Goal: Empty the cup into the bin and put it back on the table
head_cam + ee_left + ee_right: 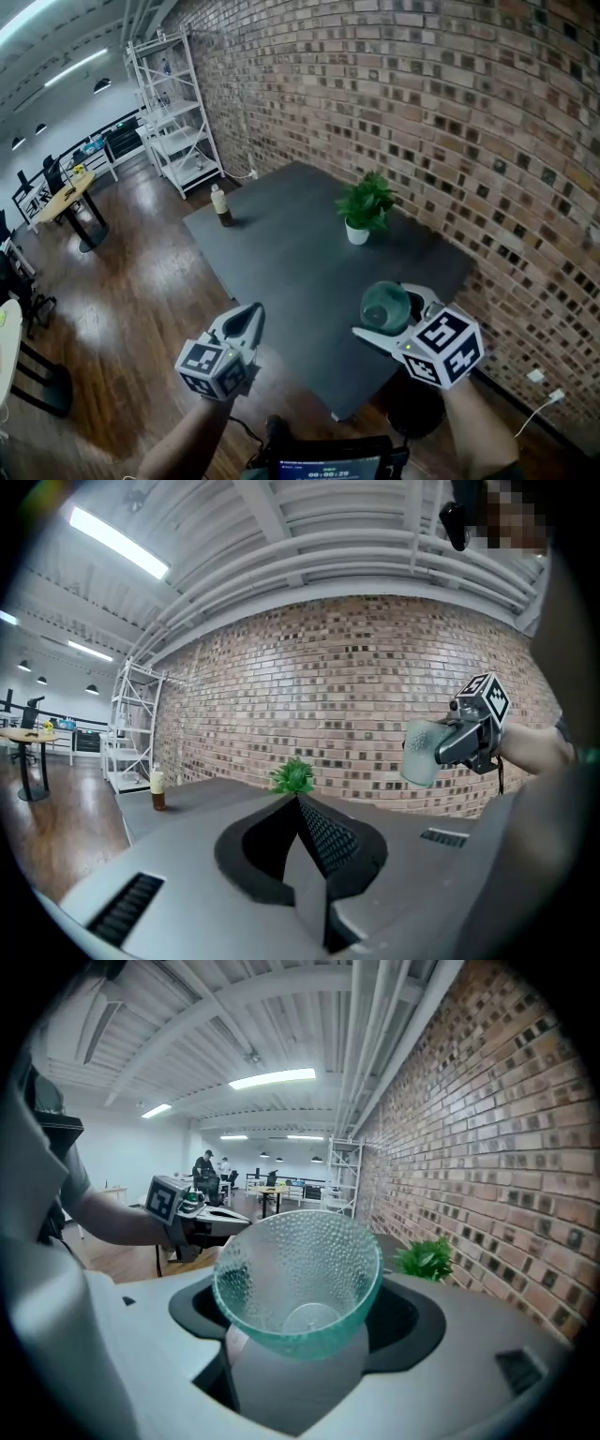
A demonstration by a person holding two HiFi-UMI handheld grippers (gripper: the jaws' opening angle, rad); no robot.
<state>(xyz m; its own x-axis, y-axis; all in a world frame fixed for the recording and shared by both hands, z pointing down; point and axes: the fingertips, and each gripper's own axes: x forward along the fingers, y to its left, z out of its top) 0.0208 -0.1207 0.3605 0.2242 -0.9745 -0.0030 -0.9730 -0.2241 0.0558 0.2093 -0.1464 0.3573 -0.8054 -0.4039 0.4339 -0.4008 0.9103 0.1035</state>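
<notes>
Your right gripper (401,321) has its jaws spread wide, clamped on the green cup (385,307) above the table's (300,253) near edge. The cup is nearly upright, mouth tipped toward you. Your left gripper (249,323) is closed and empty.

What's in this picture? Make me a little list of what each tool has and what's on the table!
right tool: shut on a see-through green cup
cup: held up in the air, looks empty
left tool: shut, holding nothing
table: dark grey
on the table: potted plant and bottle, standing apart
</notes>
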